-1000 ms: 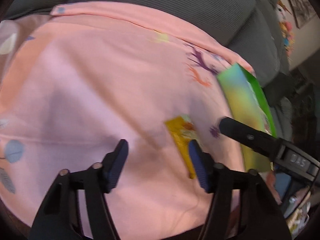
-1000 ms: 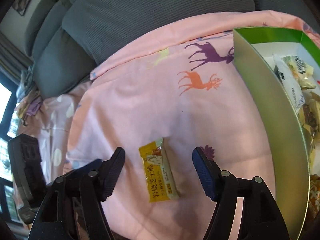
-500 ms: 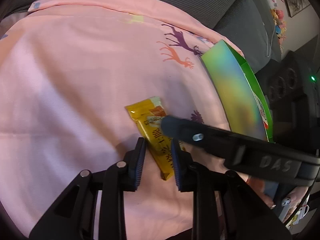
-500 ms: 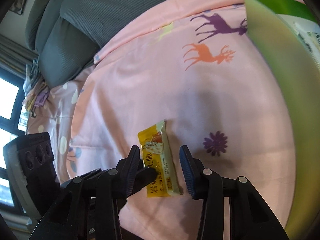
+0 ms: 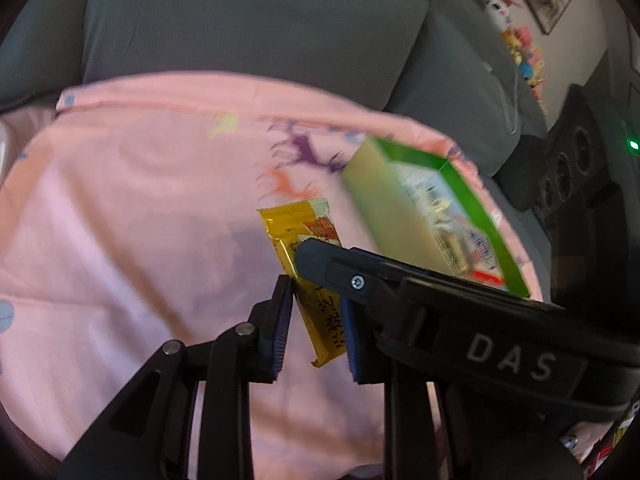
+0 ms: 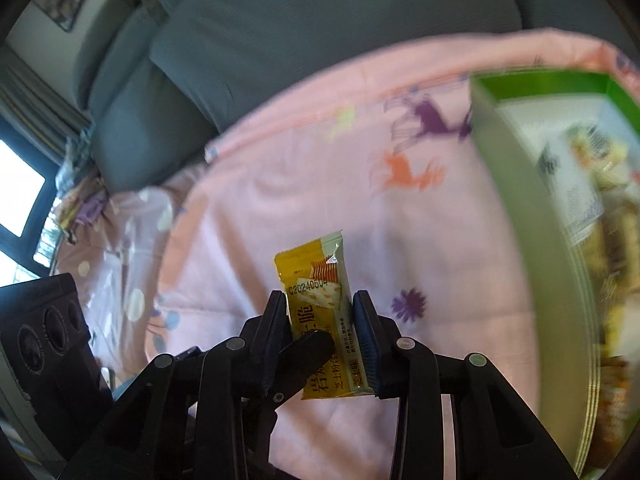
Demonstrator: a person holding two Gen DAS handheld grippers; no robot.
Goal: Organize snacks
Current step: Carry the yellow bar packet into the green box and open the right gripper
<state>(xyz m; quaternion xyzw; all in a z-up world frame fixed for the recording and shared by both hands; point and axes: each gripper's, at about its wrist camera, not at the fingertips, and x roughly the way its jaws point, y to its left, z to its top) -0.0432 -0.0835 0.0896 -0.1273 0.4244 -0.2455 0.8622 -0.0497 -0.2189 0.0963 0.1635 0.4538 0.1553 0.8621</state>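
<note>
In the left wrist view, the grey ribbed sofa cushions (image 5: 248,16) fill the upper half from nine to one o'clock, and the pink bedsheet printed with deer and flowers (image 5: 120,208) spreads below them. At the centre the left tool (image 5: 316,324) is clamped on the lower half of the yellow foil snack bar packet (image 5: 304,240); a second ago its jaws stood wide apart with the packet lying flat on the sheet. The right tool's black finger crosses in front from three o'clock and presses on the packet's middle. At two o'clock sits the open green cardboard box of wrapped snacks (image 5: 472,196), now seen from higher, its inside showing.

In the right wrist view, a black device with round holes (image 6: 44,340) sits at eight o'clock. At the centre the right tool (image 6: 320,336) has closed from wide open onto both long edges of the same packet (image 6: 316,276), which now stands lifted off the sheet, its top tilted toward twelve o'clock. The left tool's fingertip lies across its lower part. The green box (image 6: 516,168) lies blurred at three o'clock, well apart from the packet.
</note>
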